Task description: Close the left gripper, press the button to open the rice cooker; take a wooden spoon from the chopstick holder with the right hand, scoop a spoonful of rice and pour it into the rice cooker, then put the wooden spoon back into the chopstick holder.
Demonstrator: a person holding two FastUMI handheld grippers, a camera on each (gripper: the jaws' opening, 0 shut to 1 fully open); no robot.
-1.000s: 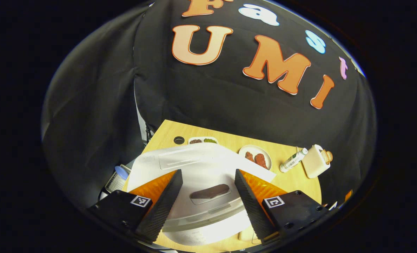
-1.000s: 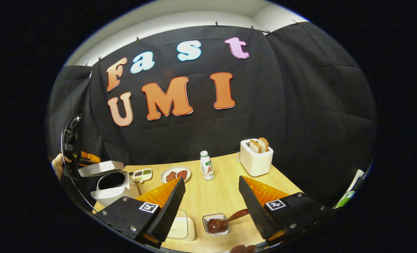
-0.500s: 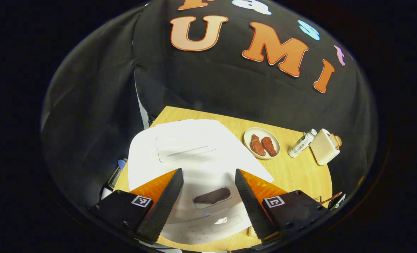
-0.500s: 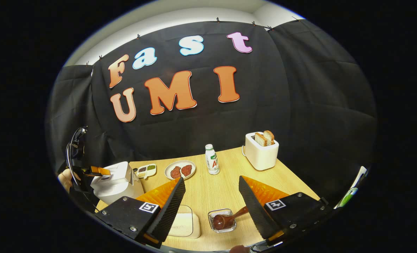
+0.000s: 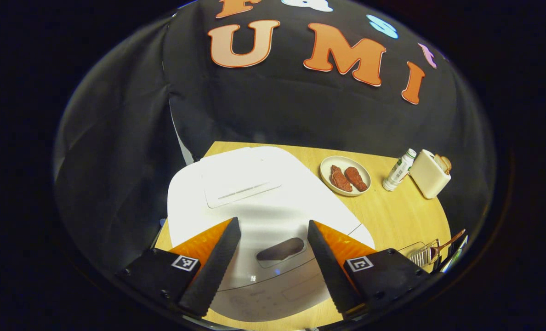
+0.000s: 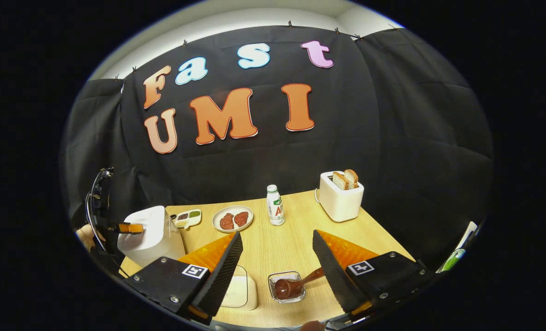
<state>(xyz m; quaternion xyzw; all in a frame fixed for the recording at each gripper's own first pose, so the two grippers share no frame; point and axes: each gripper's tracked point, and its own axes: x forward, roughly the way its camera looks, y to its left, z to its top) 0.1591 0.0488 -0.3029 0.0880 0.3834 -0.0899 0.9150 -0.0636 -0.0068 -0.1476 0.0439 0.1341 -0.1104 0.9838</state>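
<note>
Both tongs spread wide, gripping nothing.
Left tongs (image 5: 273, 264) hover over the closed rice cooker (image 5: 254, 202); plate (image 5: 345, 175) and toaster (image 5: 429, 174) stand beyond. Wooden spoon (image 6: 296, 285) lies between right tongs (image 6: 277, 271).

1. Left gripper (image 5: 273, 271) hangs above the white rice cooker (image 5: 254, 202), fingers (image 5: 211, 271) spread apart, holding nothing.
2. Cooker lid down; dark oval button (image 5: 281, 248) lies between the fingers.
3. Wooden counter (image 5: 392, 216) carries a plate (image 5: 345, 169) with two reddish-brown pieces, a small bottle (image 5: 399, 169) just beside a toaster (image 5: 429, 173).
4. At right edge, a wire chopstick holder (image 5: 421, 254) with a wooden spoon (image 5: 447, 243) leaning in it.
</note>
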